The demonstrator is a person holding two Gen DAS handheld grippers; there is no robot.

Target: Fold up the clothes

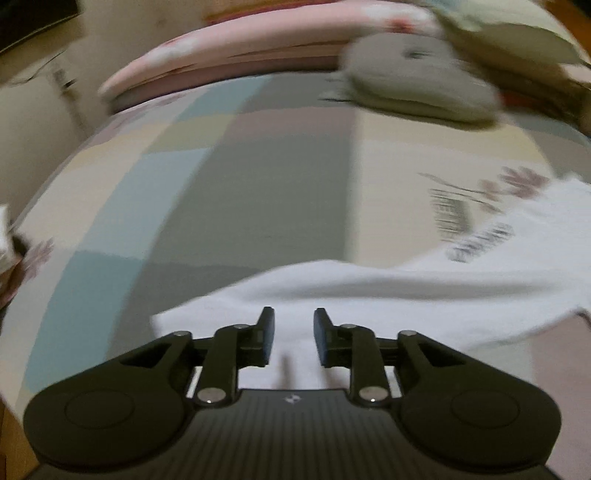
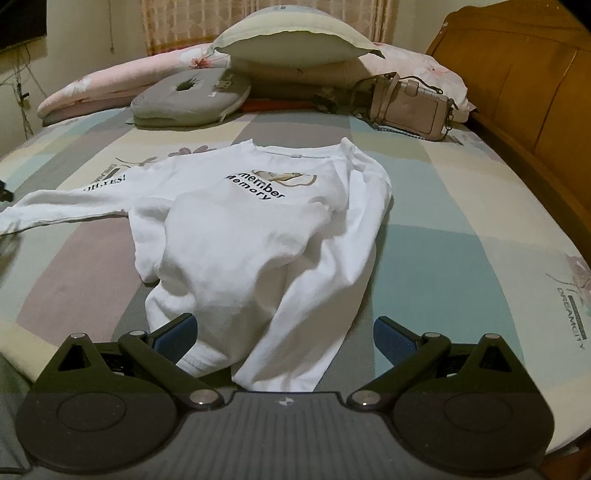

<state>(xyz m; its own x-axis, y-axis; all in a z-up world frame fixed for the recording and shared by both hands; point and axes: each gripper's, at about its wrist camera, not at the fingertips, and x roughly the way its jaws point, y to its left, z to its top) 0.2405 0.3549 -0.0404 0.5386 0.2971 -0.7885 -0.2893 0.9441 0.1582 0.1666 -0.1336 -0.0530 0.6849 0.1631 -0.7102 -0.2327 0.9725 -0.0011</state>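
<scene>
Bed (image 2: 461, 229) filled most of both views — sheet in pastel blocks of grey, blue, cream and mauve. Wooden headboard (image 2: 517, 81) stood at the right. Cream wall (image 2: 92, 33) behind, a patterned curtain (image 2: 177, 26) at centre, dim warm light. Along the far edge lay a pink floral pillow (image 2: 92, 88), a grey round cushion (image 2: 184, 99), a pale pillow (image 2: 295, 44) and a beige handbag (image 2: 410, 107).

The shirt (image 2: 258, 236) lies on the bed (image 2: 461, 221), with the round cushion (image 2: 184, 98) and handbag (image 2: 410, 107) behind it.
</scene>
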